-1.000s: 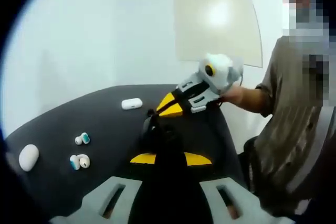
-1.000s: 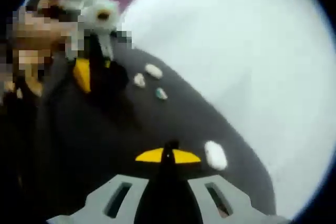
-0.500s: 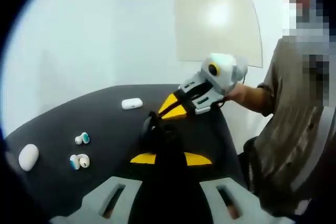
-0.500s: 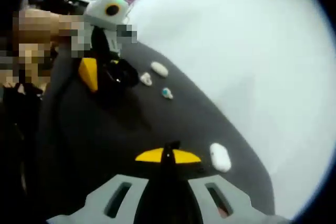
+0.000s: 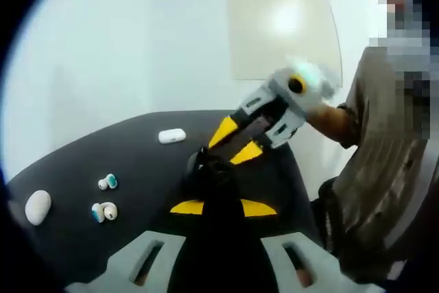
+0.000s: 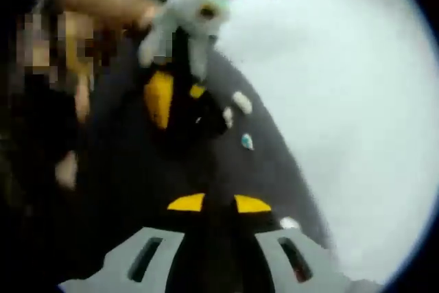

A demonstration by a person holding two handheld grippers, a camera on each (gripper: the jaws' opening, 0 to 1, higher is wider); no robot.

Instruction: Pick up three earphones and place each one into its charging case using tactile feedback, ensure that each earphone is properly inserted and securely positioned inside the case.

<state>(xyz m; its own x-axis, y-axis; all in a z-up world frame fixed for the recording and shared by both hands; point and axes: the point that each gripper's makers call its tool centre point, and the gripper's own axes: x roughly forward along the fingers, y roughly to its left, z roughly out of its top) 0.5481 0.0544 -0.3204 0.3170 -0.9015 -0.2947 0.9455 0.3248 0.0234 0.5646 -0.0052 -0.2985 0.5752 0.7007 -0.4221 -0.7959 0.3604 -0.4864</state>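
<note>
Presently, both grippers ride above the dark surface (image 5: 82, 162), left gripper (image 5: 214, 207) fingers clenched empty, right gripper (image 5: 236, 143) fingers released; risk: colliding mid-air above the small earbuds (image 5: 104, 211).

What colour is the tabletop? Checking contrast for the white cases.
Dark grey tabletop, clearest in the left gripper view.

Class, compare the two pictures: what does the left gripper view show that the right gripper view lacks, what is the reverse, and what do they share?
Left gripper view: a pale square wall panel and the right claw, jaws apart, above the black tabletop. Right gripper view: the left claw, blurred and seen from the front. Shared: the tabletop, a teal-tipped white earphone and a white oblong charging case.
</note>
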